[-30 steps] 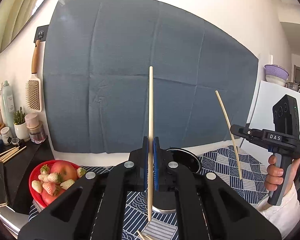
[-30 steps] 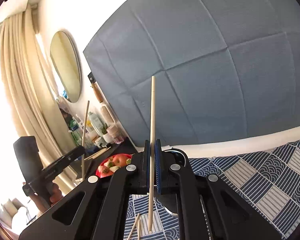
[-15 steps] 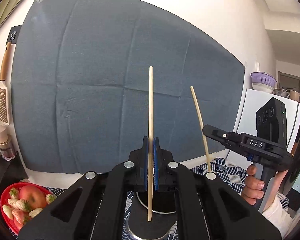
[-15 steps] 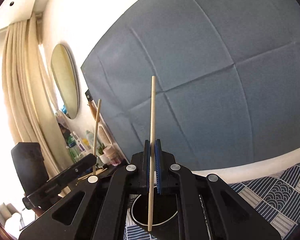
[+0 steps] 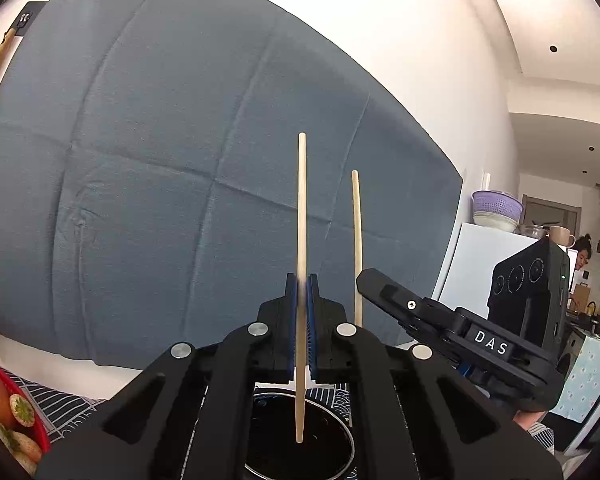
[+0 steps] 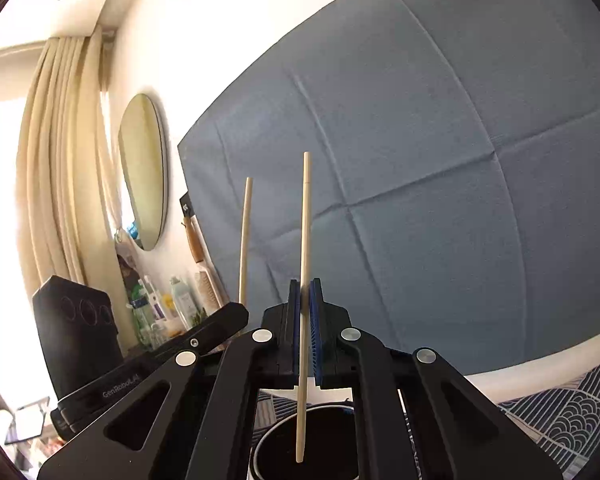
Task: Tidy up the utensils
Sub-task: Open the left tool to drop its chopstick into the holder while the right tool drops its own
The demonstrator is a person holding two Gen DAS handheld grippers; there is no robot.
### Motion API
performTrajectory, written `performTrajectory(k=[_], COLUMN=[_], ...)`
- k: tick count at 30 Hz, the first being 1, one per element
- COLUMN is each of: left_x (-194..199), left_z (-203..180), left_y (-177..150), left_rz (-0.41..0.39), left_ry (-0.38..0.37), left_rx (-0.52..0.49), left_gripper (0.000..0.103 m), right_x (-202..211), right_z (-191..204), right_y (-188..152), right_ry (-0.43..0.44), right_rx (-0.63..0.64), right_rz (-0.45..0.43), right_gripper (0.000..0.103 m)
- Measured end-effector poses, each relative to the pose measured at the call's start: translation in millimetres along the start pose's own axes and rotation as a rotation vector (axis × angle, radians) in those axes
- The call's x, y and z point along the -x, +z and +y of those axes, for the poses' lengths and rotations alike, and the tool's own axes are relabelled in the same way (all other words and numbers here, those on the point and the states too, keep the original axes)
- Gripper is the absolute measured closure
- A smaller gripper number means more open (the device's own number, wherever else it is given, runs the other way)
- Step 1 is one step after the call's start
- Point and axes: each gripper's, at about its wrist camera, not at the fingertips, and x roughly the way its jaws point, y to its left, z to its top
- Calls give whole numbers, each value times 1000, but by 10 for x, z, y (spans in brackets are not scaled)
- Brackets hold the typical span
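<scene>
My left gripper [image 5: 301, 292] is shut on a pale wooden chopstick [image 5: 301, 208] held upright, its lower tip over the mouth of a round black holder [image 5: 324, 456]. My right gripper [image 6: 305, 296] is shut on a second upright chopstick [image 6: 305, 232], its tip over the same black holder [image 6: 324, 440]. The two grippers stand close side by side. The right gripper [image 5: 366, 280] with its chopstick [image 5: 356, 240] shows in the left wrist view. The left gripper [image 6: 240, 312] with its chopstick [image 6: 245, 236] shows in the right wrist view.
A blue cloth [image 5: 160, 180] hangs on the wall behind. A red bowl of fruit [image 5: 4, 412] sits at the left on a patterned tablecloth [image 6: 572, 420]. Bottles [image 6: 180, 300], a hairbrush and a mirror [image 6: 144, 172] are at the far left. A white fridge [image 5: 484, 264] stands right.
Both grippers have moved toward each other and over the black holder, each still holding its chopstick upright. The fruit bowl has slid to the left edge of view.
</scene>
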Motion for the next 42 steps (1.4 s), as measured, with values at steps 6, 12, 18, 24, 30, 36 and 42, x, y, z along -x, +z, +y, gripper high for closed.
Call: performTrajectory(k=[6, 12, 18, 24, 30, 36, 42], left_x=[-75, -133, -77, 141, 470, 765, 959], left_z=[68, 70, 70, -12, -30, -33, -79], left_y=[-224, -459, -552, -546, -427, -274, -299], left_rz=[31, 98, 154, 168, 146, 197, 317], left_ry=[-5, 0, 51, 119, 171, 303, 389], left_rx=[29, 40, 46, -6, -2, -19, -44], left_gripper=[98, 98, 98, 81, 27, 6, 6], right_x=[-133, -194, -144, 37, 284, 659, 894], right_z=[-92, -52, -23, 42, 7, 94, 161], right_y=[-171, -350, -476, -555, -497, -279, -220], right_ry=[-44, -71, -108, -159, -226, -255, -309], right_rx=[-1, 64, 74, 71, 31, -1, -15], right_rz=[60, 162, 256, 262, 267, 231, 286], right_gripper=[98, 98, 98, 97, 94, 25, 9])
